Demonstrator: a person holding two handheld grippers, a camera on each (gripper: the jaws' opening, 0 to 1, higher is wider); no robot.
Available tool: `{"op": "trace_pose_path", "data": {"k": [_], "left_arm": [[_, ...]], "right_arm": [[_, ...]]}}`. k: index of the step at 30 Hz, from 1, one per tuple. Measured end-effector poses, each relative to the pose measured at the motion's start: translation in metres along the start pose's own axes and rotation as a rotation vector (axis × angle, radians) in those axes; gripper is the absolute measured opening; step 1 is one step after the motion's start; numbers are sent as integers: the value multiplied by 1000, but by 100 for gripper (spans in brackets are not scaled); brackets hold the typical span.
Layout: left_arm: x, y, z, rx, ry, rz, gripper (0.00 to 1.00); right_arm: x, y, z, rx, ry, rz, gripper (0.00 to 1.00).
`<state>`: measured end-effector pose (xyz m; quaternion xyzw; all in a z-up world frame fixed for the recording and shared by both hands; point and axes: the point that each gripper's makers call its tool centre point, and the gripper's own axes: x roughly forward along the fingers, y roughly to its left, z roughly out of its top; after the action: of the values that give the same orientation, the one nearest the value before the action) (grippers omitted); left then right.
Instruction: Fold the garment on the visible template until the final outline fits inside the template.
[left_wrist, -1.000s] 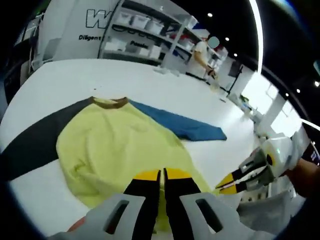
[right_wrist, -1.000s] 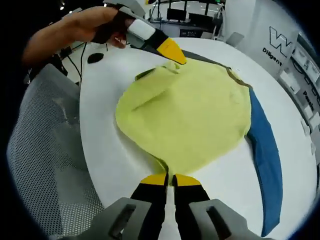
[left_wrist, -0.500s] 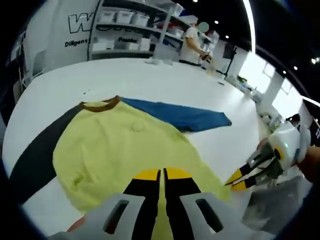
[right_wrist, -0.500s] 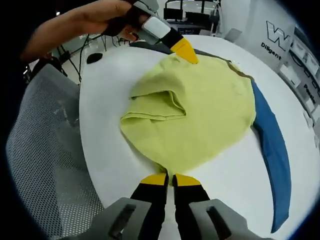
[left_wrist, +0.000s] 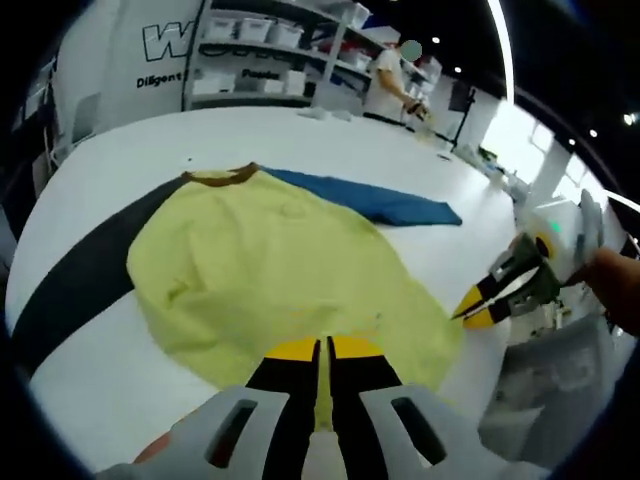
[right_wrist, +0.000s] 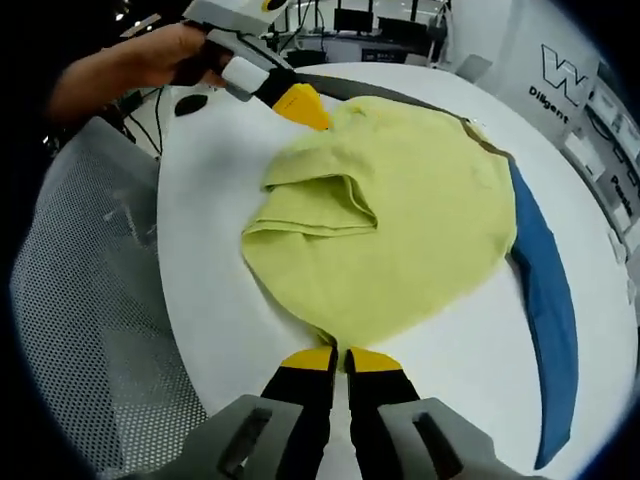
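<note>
The garment (left_wrist: 270, 270), a yellow shirt with one dark sleeve (left_wrist: 75, 290) and one blue sleeve (left_wrist: 370, 203), lies spread on the white desk (left_wrist: 130, 150); no template outline can be made out beneath it. In the right gripper view the hem portion is turned over into a loose fold on the body panel, with the collar at the far edge.

The left gripper (left_wrist: 322, 350) has its fingers closed on a pinch of the yellow hem at the near edge. The right gripper (right_wrist: 340, 360) likewise has its fingers closed on yellow fabric at the opposite hem corner. Each gripper shows in the other's view, at a hem corner of the shirt.

Holding both hem corners keeps the edge taut and level, presumably so the lower half can be carried over evenly. Both sleeves lie unfolded, so the folding appears to be at an early stage.
</note>
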<state>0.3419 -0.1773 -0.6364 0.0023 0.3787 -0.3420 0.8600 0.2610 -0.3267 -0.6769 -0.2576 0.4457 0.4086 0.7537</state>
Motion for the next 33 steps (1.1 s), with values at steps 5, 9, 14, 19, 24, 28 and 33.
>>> {"op": "trace_pose_path", "data": {"k": [5,9,14,19,24,28,33], "left_arm": [[-9,2,-18,-13,14,3,0],[-16,4,-31,-28,26,5,0],[-19,1,-49,-30,62,8,0],[-18,-8,-57,44,92,-4,5],[-17,-14,-50,255,87,9,11],[-19,-17,-41,603,85,58,13],[-14,-27,-46,902,112,55,15]], "right_arm": [[-2,2,1,-15,9,-4,1],[-4,4,3,-25,14,-7,1],[-4,6,4,-35,18,-8,1],[-5,8,5,-41,19,-8,1],[-6,9,5,-42,16,-7,1],[-6,9,4,-36,13,-5,1],[-5,9,5,-33,13,-5,1]]}}
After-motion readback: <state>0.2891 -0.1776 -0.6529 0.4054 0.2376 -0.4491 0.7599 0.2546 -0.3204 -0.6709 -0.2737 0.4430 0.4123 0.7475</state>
